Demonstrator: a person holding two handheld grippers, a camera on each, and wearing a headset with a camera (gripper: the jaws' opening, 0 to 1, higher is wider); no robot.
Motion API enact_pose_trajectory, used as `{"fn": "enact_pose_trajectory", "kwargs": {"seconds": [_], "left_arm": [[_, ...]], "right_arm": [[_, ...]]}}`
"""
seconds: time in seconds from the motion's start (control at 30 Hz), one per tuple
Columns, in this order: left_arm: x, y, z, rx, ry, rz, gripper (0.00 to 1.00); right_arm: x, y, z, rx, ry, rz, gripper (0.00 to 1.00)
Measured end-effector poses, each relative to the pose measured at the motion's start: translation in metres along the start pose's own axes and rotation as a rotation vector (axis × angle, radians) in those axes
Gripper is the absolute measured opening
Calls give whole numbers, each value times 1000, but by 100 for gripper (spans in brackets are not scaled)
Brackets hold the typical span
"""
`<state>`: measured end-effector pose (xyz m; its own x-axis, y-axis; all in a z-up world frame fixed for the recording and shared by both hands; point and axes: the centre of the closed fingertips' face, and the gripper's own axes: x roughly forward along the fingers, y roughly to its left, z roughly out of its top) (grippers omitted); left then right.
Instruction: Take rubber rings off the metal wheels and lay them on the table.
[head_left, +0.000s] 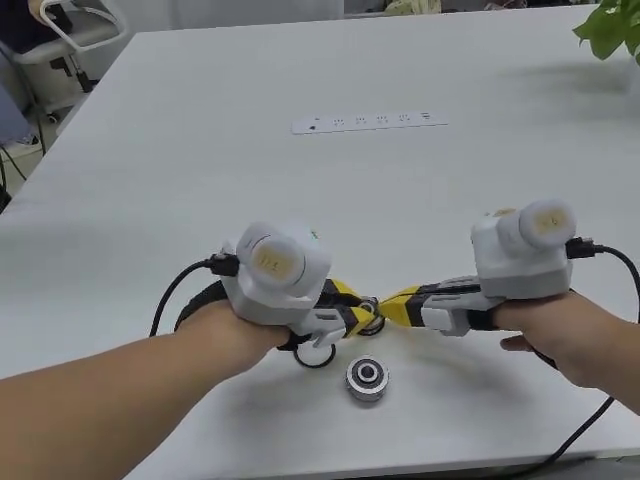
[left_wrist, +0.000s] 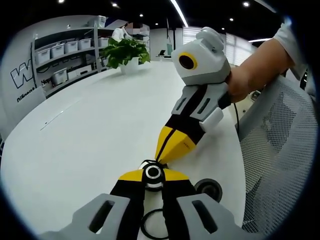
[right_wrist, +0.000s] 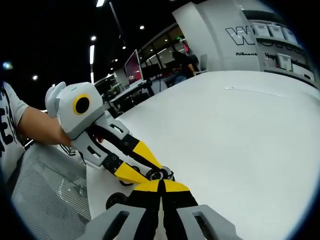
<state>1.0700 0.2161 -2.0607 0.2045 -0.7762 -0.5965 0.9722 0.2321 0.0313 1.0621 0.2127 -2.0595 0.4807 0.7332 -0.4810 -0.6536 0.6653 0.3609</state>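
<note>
Two handheld claws met tip to tip low over the near edge of a broad white worktop. A person's left hand gripped one, the right hand the other, and a black cable trailed from each.

The left claw, with yellow and black tips, was clamped on a small metal wheel, held just above the worktop with its pale hub facing the left gripper view's camera. The right claw came in from the opposite side with its tips pressed together, their point touching the dark rim of that wheel. It was not possible to tell whether those tips had pinched the rubber ring on the wheel or merely rested against it.

A loose black rubber ring lay flat on the worktop, just under the left claw. A second wheel lay flat on the worktop nearby, a little closer to the person and between the two hands, touching neither claw.

Farther back, a long white power strip lay near the middle of the worktop. Green plant leaves showed at the far right corner, and a chair stood beyond the far left corner.
</note>
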Motion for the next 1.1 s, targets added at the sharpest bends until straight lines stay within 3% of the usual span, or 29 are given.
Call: {"fn": "enact_pose_trajectory", "kwargs": {"seconds": [0.57,0.67,0.7,1.1], "left_arm": [[0,0,0,5,-5,-2,7],[0,0,0,6,-5,-2,7],[0,0,0,5,-6,-2,7],[0,0,0,6,-17,3,7]], "right_arm": [[5,3,3,-8,-10,21,0],[6,9,9,-6,-32,46,0],[6,8,8,-29,-24,37,0],[4,2,5,-12,-30,23,0]]}}
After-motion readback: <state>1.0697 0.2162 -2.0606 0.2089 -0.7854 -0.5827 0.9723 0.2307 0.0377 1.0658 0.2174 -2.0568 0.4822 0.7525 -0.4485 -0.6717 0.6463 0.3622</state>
